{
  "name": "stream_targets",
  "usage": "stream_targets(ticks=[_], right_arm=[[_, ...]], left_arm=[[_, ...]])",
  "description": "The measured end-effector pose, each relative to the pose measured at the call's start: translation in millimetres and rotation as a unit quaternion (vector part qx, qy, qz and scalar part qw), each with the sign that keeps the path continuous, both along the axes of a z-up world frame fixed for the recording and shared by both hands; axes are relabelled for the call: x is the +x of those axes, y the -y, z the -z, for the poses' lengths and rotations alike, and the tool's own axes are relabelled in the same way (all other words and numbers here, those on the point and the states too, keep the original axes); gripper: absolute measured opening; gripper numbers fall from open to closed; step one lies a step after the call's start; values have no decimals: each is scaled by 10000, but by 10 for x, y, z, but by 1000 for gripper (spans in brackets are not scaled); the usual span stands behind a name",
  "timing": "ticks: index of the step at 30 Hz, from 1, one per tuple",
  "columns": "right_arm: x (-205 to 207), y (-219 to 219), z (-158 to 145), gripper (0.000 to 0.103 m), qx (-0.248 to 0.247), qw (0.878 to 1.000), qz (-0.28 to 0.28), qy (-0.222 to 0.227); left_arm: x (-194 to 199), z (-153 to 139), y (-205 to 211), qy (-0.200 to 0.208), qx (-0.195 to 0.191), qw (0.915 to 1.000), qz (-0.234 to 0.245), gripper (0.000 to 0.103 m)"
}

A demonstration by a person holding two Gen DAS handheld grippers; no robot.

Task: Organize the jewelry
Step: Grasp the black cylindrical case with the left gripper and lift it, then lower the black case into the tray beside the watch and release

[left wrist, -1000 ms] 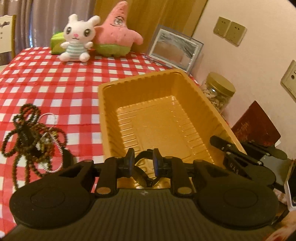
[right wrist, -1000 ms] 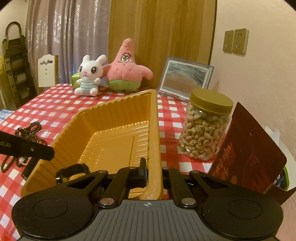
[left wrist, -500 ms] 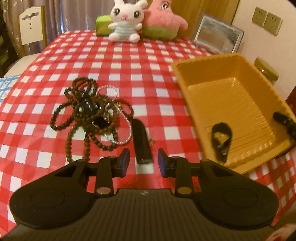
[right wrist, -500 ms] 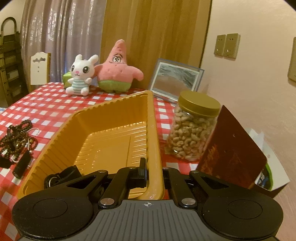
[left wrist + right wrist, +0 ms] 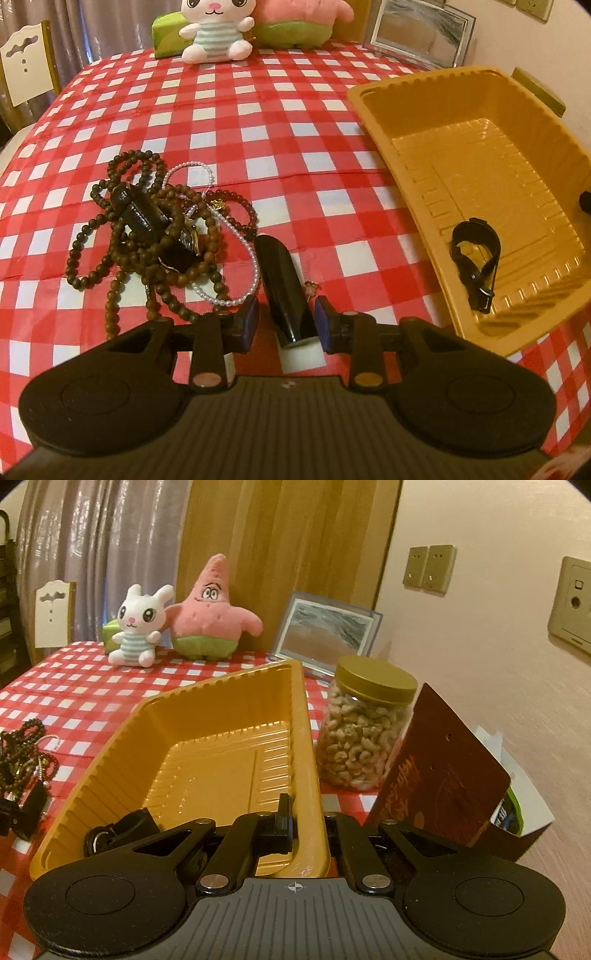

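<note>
A gold plastic tray (image 5: 402, 155) lies on the red-checked cloth, with a black band (image 5: 476, 258) on its ribbed floor. Left of it sits a tangle of brown bead strings and a pearl strand (image 5: 155, 229). A black cylinder (image 5: 286, 291) lies beside the tangle. My left gripper (image 5: 286, 321) is open, its pads on either side of the cylinder's near end with small gaps. My right gripper (image 5: 306, 823) is shut on the near right wall of the tray (image 5: 110, 768); the black band (image 5: 118, 830) lies in the near left corner.
At the table's far edge stand a white plush bunny (image 5: 138, 627), a pink star plush (image 5: 210, 616) and a picture frame (image 5: 325, 631). A jar of cashews (image 5: 365, 720) and a dark red card (image 5: 439, 775) stand right of the tray. A white chair (image 5: 26, 70) stands at the far left.
The left gripper let go of the black band in the tray, swung left and sank over the black cylinder, its jaws wider. The right gripper kept its hold on the tray wall.
</note>
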State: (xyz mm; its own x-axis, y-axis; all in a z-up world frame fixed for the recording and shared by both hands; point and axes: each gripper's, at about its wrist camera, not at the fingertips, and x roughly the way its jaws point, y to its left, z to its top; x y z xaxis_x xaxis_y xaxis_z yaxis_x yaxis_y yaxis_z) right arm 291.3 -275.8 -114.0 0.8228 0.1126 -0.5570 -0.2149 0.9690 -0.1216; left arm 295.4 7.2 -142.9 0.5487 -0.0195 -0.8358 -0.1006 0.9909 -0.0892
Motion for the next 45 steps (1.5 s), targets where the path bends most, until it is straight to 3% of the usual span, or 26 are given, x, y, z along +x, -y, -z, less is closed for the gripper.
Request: stream_targets(ticks=[14, 22, 29, 40, 45], right_arm=[[-55, -128, -21, 4, -21, 9997, 223, -50], [-53, -210, 0, 3, -26, 9998, 168, -72], [-7, -263, -23, 3, -20, 10000, 28, 3], [16, -324, -57, 3, 31, 10000, -34, 72], [12, -329, -55, 3, 35, 10000, -29, 71]], left_arm=[[6, -9, -16, 32, -127, 9999, -39, 21], [-29, -412, -15, 426, -454, 9980, -118, 21], [163, -739, 189, 717, -668, 9950, 171, 21], [529, -520, 490, 325, -843, 9954, 309, 21], [579, -513, 499, 365, -825, 9954, 326, 21]])
